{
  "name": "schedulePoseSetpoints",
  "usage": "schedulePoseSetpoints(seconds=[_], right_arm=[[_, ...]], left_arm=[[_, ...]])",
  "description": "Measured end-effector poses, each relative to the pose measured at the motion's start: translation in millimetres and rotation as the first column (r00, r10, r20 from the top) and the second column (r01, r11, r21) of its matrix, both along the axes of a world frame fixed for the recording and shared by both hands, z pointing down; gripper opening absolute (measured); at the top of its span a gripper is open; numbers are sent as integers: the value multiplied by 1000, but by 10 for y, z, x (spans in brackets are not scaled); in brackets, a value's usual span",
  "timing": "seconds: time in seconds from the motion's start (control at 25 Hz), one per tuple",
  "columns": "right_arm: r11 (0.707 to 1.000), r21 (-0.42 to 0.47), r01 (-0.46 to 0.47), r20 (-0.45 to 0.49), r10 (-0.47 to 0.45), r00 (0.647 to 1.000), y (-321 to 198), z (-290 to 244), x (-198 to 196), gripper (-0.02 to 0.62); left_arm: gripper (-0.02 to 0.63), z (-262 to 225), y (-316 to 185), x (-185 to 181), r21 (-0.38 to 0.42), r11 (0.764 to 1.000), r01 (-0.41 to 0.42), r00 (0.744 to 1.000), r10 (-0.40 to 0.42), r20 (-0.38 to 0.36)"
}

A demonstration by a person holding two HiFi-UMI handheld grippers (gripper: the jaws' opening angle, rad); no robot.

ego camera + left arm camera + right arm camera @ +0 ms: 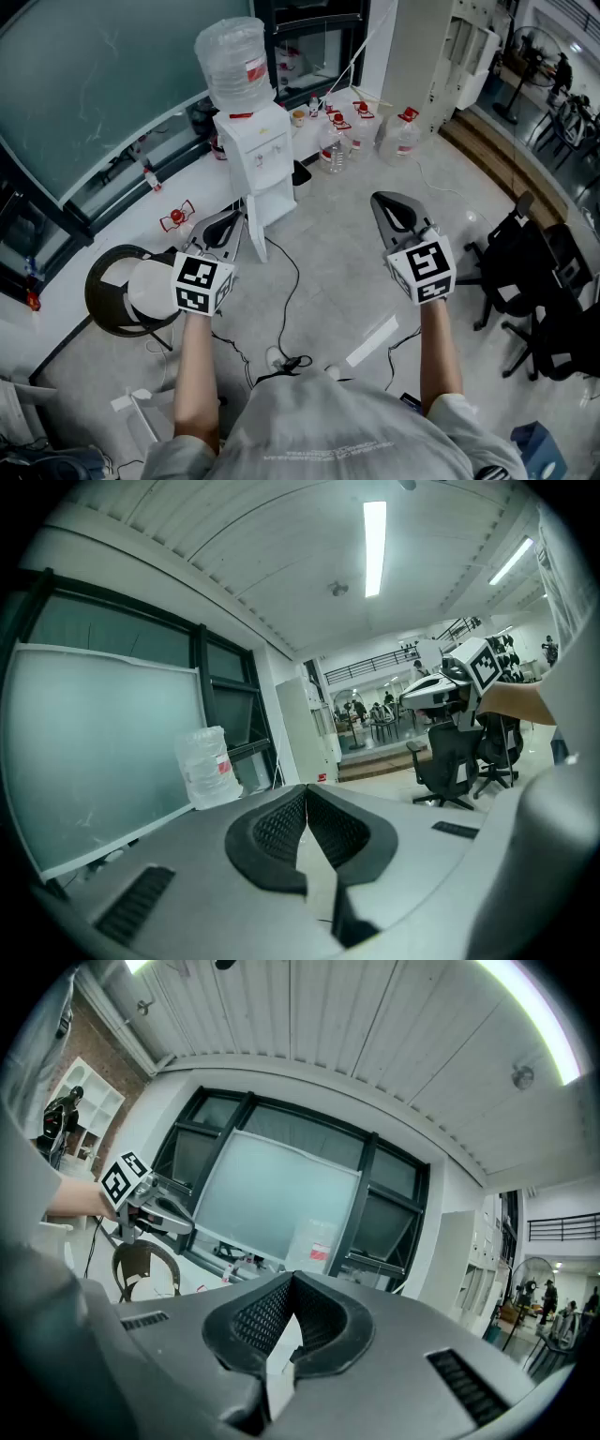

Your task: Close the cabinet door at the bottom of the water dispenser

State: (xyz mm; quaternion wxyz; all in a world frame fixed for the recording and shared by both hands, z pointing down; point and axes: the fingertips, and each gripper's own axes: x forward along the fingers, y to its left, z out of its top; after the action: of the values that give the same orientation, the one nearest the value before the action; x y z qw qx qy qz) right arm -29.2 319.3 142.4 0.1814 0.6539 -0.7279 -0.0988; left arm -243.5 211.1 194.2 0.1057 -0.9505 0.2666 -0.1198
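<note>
A white water dispenser (260, 161) with a clear bottle (232, 58) on top stands against the glass wall. Its bottom cabinet door (254, 234) hangs swung outward, edge-on to me. My left gripper (221, 225) is shut and empty, just left of that door and apart from it. Farther right, my right gripper (388, 202) hovers over bare floor, also shut with nothing in it. In the left gripper view the jaws (305, 789) meet, with the bottle (207, 766) beyond them. In the right gripper view the jaws (291, 1279) meet too, and the bottle (315, 1244) shows ahead.
Several water jugs (397, 132) stand on the floor right of the dispenser. A round black seat (120, 292) is at the left, black office chairs (536, 281) at the right. Cables (282, 357) trail across the floor near my feet.
</note>
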Motion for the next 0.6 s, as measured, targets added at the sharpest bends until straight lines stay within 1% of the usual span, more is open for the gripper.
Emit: schedulePoseSetpoints(seconds=[0.12, 0.28, 0.44, 0.6], right_arm=[[1000, 5, 0, 19, 0, 1000, 113, 38, 107, 28], [999, 31, 12, 80, -15, 997, 163, 84, 259, 28], [999, 28, 19, 90, -22, 996, 24, 161, 334, 28], [999, 18, 34, 89, -36, 995, -311, 226, 433, 32]], left_arm=[[20, 13, 85, 82, 9, 1000, 1, 1000, -1, 16], [20, 70, 108, 156, 7, 1000, 15, 1000, -15, 23], [20, 217, 3, 187, -23, 999, 32, 999, -31, 38], [21, 248, -343, 274, -39, 998, 49, 999, -49, 1]])
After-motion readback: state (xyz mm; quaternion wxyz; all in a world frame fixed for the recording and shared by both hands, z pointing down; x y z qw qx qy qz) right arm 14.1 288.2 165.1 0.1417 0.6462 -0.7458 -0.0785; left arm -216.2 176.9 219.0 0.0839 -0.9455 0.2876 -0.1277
